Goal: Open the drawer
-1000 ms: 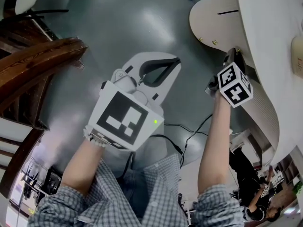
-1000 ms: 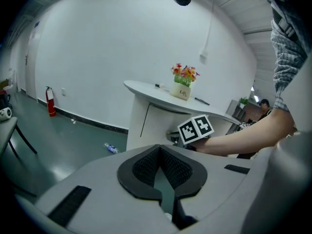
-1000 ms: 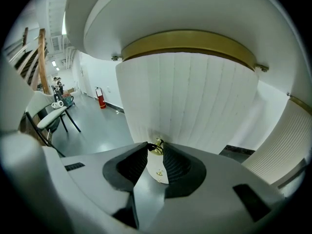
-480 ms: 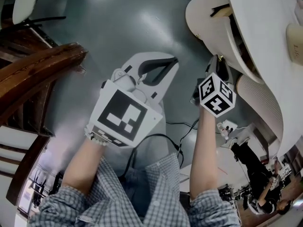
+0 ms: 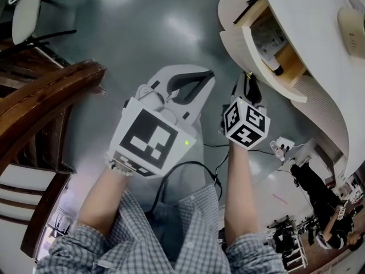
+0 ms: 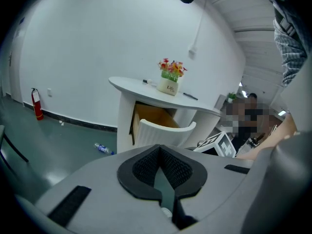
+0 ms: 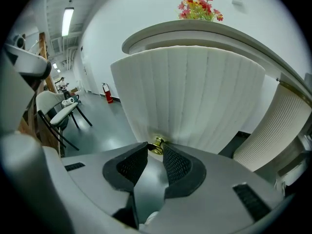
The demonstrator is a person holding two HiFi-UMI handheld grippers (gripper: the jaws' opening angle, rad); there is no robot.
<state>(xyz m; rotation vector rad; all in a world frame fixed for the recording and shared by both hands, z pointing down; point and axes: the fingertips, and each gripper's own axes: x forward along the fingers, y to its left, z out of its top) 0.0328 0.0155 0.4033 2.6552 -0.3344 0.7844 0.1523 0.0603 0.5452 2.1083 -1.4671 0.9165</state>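
Note:
A white curved cabinet [image 5: 319, 33] stands at the upper right of the head view. Its ribbed drawer front [image 5: 246, 45] is pulled out, showing the wooden inside [image 5: 285, 61] with some things in it. My right gripper [image 5: 246, 84] is shut on the small brass knob [image 7: 156, 145] low on the drawer front [image 7: 190, 96]; the knob sits between the pad tips [image 7: 170, 155]. My left gripper [image 5: 210, 73] hangs over the floor left of the right one, shut and holding nothing. The left gripper view shows the drawer [image 6: 163, 130] standing out from the cabinet.
Dark wooden furniture [image 5: 45, 90] fills the left. Cables [image 5: 222, 164] lie on the grey floor near my feet. A flower pot [image 6: 169, 79] stands on the cabinet top. A water bottle [image 6: 101, 148] lies on the floor, and a white chair [image 5: 25, 7] stands far left.
My right gripper has moved back and to the left with the knob, and the drawer has slid out so its wooden inside shows. The left gripper has stayed put.

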